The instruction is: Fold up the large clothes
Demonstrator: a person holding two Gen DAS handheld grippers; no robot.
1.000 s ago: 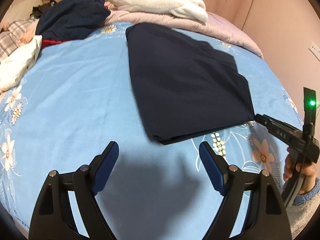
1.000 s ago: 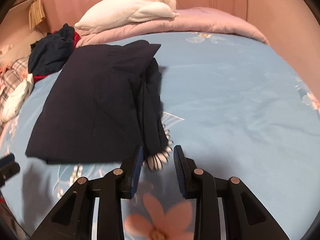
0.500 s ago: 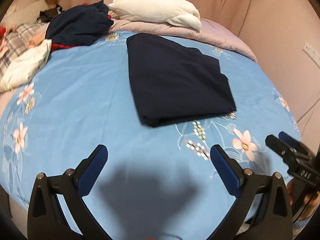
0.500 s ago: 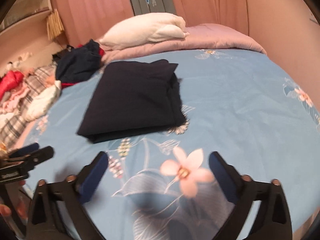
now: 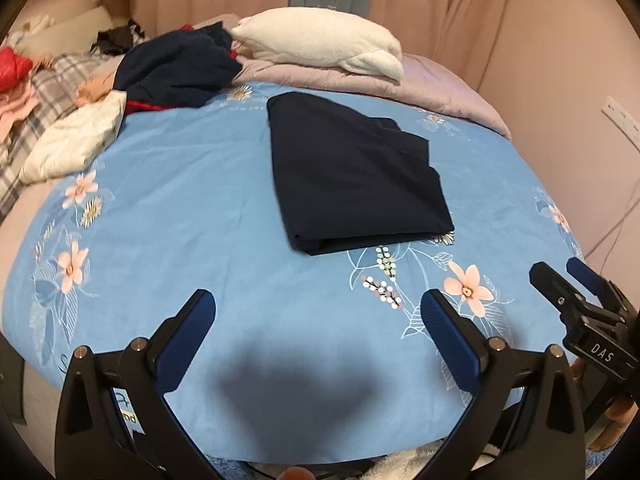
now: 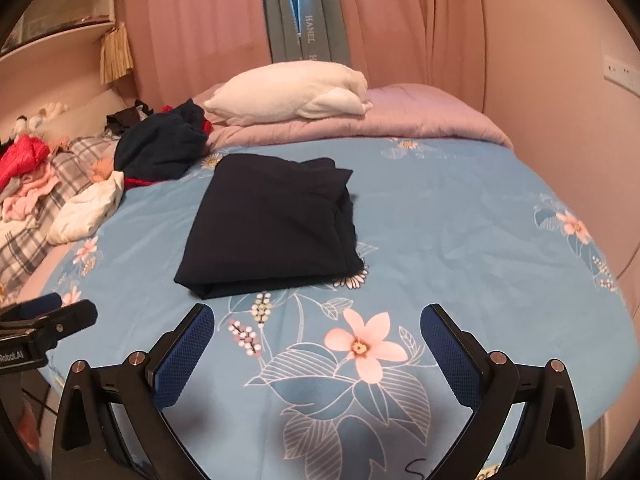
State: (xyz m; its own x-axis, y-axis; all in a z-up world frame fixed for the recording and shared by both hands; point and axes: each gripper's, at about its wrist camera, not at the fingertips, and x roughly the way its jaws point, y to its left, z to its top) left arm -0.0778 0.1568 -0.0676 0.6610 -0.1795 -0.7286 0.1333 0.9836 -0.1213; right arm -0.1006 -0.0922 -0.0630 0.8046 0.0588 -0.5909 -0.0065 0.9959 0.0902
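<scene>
Your left claw [image 5: 318, 320] is spread wide with nothing between its blue pads, and your right claw [image 6: 316, 334] is just as wide and just as empty; both hang over the near edge of the bed [image 5: 200, 200], well apart from the work. The dark navy garment [image 5: 352, 176] lies folded into a flat rectangle in the middle of the floral blue sheet, its folded edge toward you, which suggests this piece is done and that you are standing clear of it. Beyond it a crumpled navy garment [image 6: 160, 148] waits by the white pillow [image 6: 288, 92], probably the next one to fold. The left wrist view catches your right claw at its right border; the right wrist view shows the left one at its left border, plus the shelf [image 6: 56, 36] and red clothing [image 6: 20, 160] more fully.
</scene>
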